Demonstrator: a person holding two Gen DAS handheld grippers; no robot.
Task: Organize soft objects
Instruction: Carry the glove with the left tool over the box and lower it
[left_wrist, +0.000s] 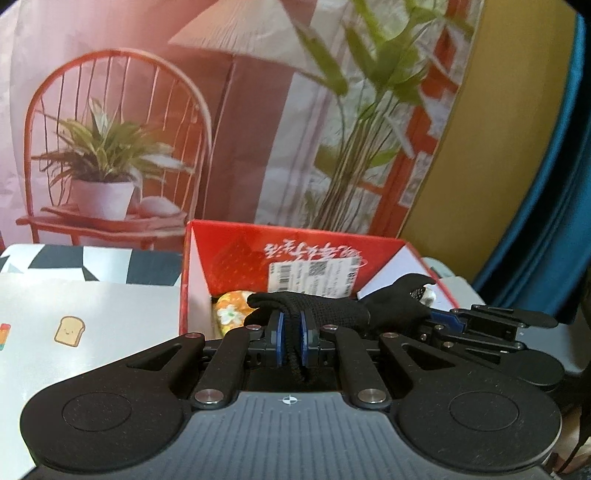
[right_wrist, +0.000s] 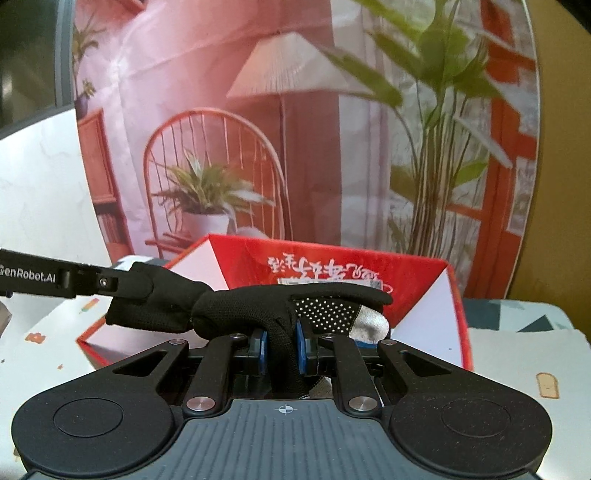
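**A:** Starting with the left wrist view: seeing the left gripper (left_wrist: 291, 343) doing what?

**B:** Pinching, jaws together, on a bunched fold of the black knitted glove with a dotted palm and a grey fingertip (left_wrist: 332, 310). Hanging just above the near edge of the open red cardboard box (left_wrist: 236, 254), toward its right corner. Lying inside, by the box's left wall, an orange flowered soft bundle (left_wrist: 231, 312). Standing on a white toast-print tablecloth (left_wrist: 92, 314), that box.

**A:** Judging the handling from here?

**B:** Looking light and limp, sagging between the two holds. Nothing fragile. Probably folding or flopping wherever unsupported.

**A:** Moving to the right wrist view?

**B:** Showing the right gripper (right_wrist: 282, 350) clamped shut on a twisted waist of the same glove, blue pads pressing the knit from both sides. Stretching leftward to the other tool's tips, the cuff end; poking out to the right, the dotted palm and grey fingertip, over the box's open top.

**A:** Slipping at all?

**B:** Likely not: knit giving friction, the rubbery-looking dots adding more. Taking hold at a thick gathered fold, as here, seeming safest; gripping a single loose finger risking a dangling, snagging load on the box's rim.

**A:** Anything unclear?

**B:** Not telling how deep the box goes beneath the glove.
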